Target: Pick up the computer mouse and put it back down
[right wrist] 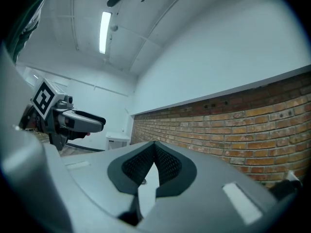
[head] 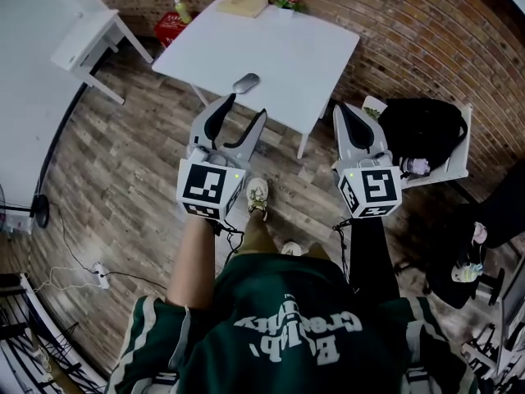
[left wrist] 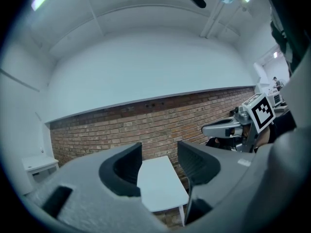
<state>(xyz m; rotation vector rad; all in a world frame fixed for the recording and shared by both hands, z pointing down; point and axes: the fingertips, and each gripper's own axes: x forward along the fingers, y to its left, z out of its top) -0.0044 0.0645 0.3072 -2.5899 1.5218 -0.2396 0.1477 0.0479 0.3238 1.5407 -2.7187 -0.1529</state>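
Note:
A grey computer mouse (head: 245, 82) lies near the front edge of the white table (head: 287, 48). My left gripper (head: 242, 110) is held level over the wooden floor, short of the table and just below the mouse in the head view. It is open, and nothing is between its fingers. In the left gripper view the gripper (left wrist: 159, 162) frames the table top (left wrist: 160, 183) in its gap. My right gripper (head: 344, 113) hangs beside the table's right corner. In the right gripper view its pads (right wrist: 155, 155) meet, so it is shut and empty.
A tan board (head: 242, 4) and flowers (head: 289, 0) sit at the table's far edge. A white desk (head: 82, 39) stands at the left, and a red bag (head: 170, 27) lies on the floor. A black bag (head: 422, 130) rests on a white stand at the right. A brick wall (head: 410, 39) runs behind.

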